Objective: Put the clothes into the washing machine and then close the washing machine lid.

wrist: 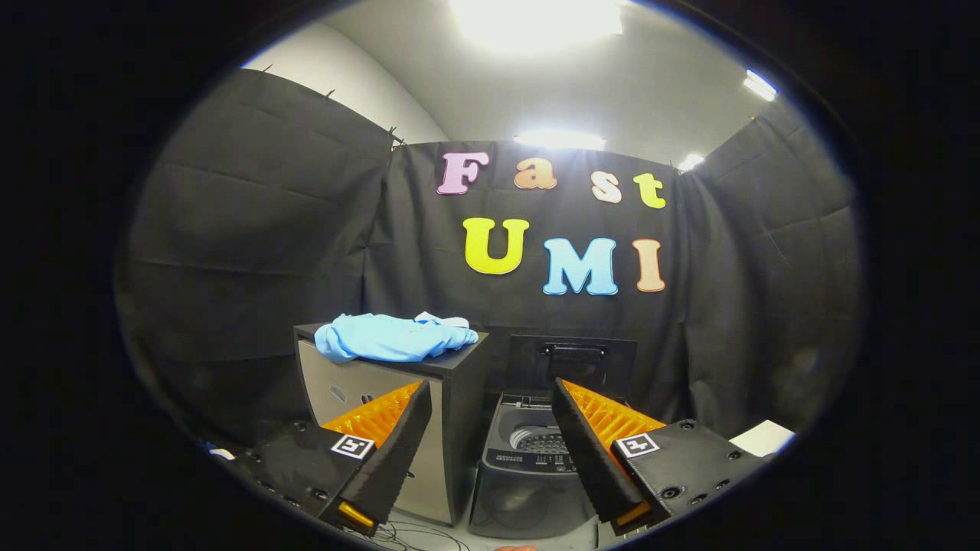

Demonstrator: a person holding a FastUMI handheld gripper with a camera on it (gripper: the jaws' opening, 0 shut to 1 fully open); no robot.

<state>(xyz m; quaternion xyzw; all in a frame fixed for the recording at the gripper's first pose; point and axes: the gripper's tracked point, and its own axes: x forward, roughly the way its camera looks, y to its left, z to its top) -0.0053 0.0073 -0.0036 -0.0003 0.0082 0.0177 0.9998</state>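
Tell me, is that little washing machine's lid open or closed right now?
Open. The washing machine has its lid standing upright behind the exposed drum. The gripper is open and empty; the blue clothes lie on the cabinet.

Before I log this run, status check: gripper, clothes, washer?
Hand-held gripper open, empty. Blue clothes heaped on cabinet, beyond fingers. Washing machine lid up, path clear.

fingers: two wedge-shaped ribbed-faced gripper [490, 428] fingers [383, 417], spread apart, empty
markings: square black-and-white tag on each
housings: black, with round screws

Light blue clothes [394, 337], seemingly dark grey washing machine [528, 459], black-topped cabinet [452, 383].
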